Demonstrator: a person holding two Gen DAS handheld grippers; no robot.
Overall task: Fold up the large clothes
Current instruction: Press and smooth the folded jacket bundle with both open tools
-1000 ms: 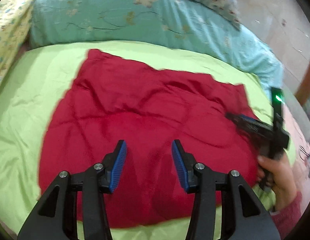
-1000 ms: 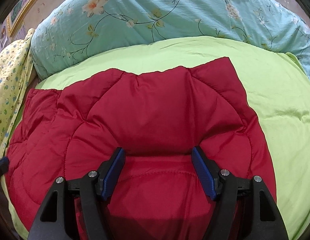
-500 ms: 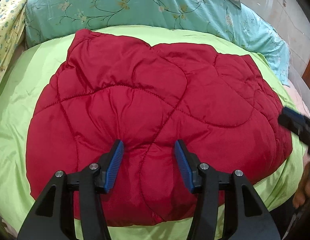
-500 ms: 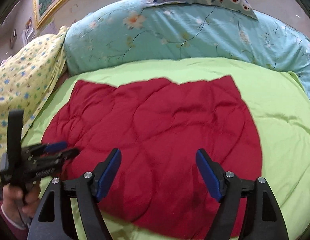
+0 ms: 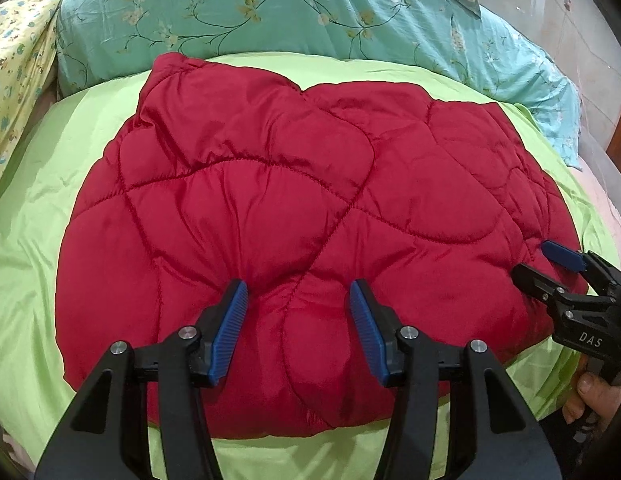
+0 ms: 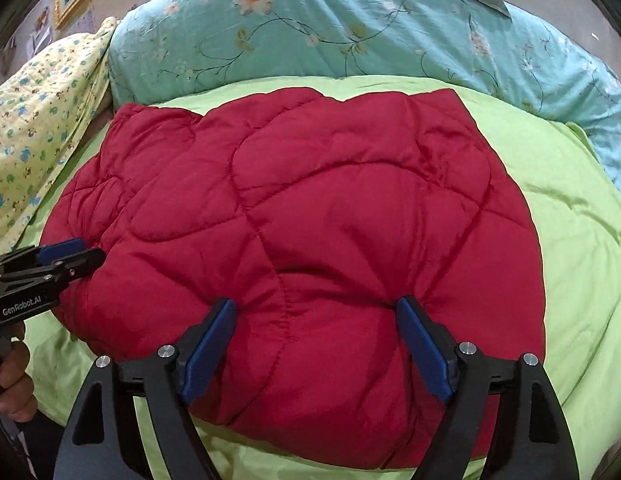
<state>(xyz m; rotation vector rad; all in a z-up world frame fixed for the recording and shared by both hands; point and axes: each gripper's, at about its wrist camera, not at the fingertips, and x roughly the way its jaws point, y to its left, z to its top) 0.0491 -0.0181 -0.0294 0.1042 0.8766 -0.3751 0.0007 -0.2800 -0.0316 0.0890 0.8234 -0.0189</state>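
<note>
right gripper (image 6: 316, 344) shifted sideways, jaws widening, red quilted garment (image 5: 294, 216) lying crosswise

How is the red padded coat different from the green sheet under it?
The red coat is puffy and quilted; the green sheet is thin and smooth. The coat lies bundled, covering only the middle of the sheet, which spreads much wider. Both are plain, shiny fabric.

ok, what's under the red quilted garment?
The red quilted garment lies on a light green sheet, which shows all round its edges. Whatever sits beneath its folded layers is covered. Both grippers press their open fingertips into its near edge.
</note>
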